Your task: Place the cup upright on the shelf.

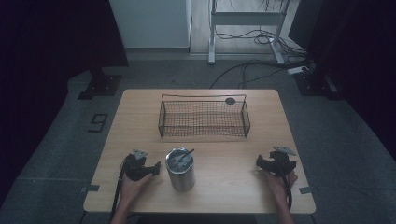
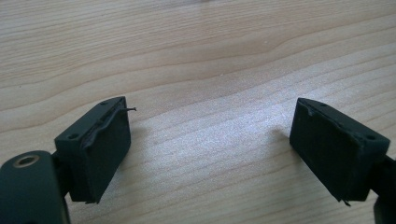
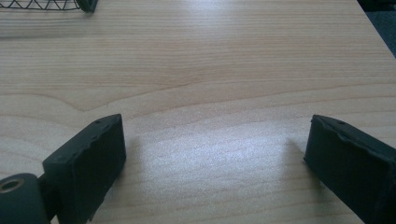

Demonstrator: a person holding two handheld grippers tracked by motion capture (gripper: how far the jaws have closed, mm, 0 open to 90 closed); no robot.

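I have a light wooden table [image 1: 243,186] on a grey floor, dark curtains at both sides, and a white desk frame with loose cables [image 1: 261,37] behind. From the high view, a black wire basket [image 1: 204,117] sits toward the far edge, its long axis running left to right. A steel tumbler [image 1: 181,169] stands upright near the front, its dark straw [image 1: 186,155] tilting to the right. My left gripper [image 1: 148,169] rests just beside the tumbler, and my right gripper [image 1: 267,163] lies well apart near the right edge. In both gripper views the jaws stand wide apart over bare wood grain. My right gripper view catches a corner of the basket at top left.
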